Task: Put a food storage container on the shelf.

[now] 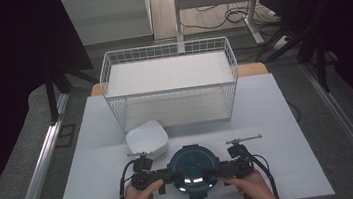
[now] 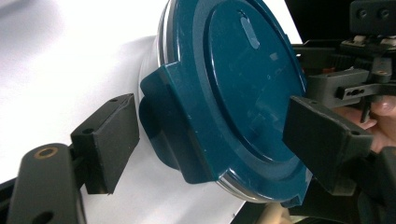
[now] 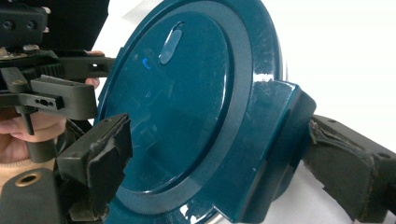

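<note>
Beside the lidded container (image 1: 193,172), high view reveals a bowl (image 1: 147,139).

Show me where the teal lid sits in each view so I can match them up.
High view: teal lid at bottom centre, between both grippers.
Left gripper view: centre to upper right, between the jaws.
Right gripper view: centre, between the jaws.
Shared landmark: the lid's oval slot.

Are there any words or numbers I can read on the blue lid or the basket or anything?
No readable words or numbers anywhere.
Teal lid: an oval bump and a small blue mark, too faint to read as any letter.
White bowl: no writing seen.
Wire basket: no label seen.
Left tool and right tool: plain black, no print.
</note>
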Tool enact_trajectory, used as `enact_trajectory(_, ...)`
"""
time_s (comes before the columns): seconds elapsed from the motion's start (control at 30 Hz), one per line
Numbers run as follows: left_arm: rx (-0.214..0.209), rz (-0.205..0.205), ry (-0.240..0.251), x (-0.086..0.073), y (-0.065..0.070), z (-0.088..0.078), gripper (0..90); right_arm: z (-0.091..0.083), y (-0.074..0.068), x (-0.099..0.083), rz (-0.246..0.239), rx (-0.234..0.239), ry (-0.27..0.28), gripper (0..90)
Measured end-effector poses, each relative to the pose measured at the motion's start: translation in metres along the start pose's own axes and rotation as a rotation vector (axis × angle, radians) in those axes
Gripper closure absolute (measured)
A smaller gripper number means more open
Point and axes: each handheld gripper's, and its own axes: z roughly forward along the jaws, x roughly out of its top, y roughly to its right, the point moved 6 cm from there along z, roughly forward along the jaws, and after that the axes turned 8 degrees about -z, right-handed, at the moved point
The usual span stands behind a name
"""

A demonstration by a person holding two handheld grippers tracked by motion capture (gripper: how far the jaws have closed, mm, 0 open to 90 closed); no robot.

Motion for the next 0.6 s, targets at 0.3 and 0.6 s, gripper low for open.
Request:
enact_trajectory(0.3,-0.022,-0.035,-0.004,-0.0018,-0.0024,0.0021,24.0,0.0043,0.0018,-0.0026,0.052,0.026,-0.016,15.2)
enact_trajectory(0.6,-0.026,-0.045,-0.042,-0.0063,-0.0014,0.0094,22.3,0.0001,0.0032,-0.0012,0.054,0.025,-0.005,21.5)
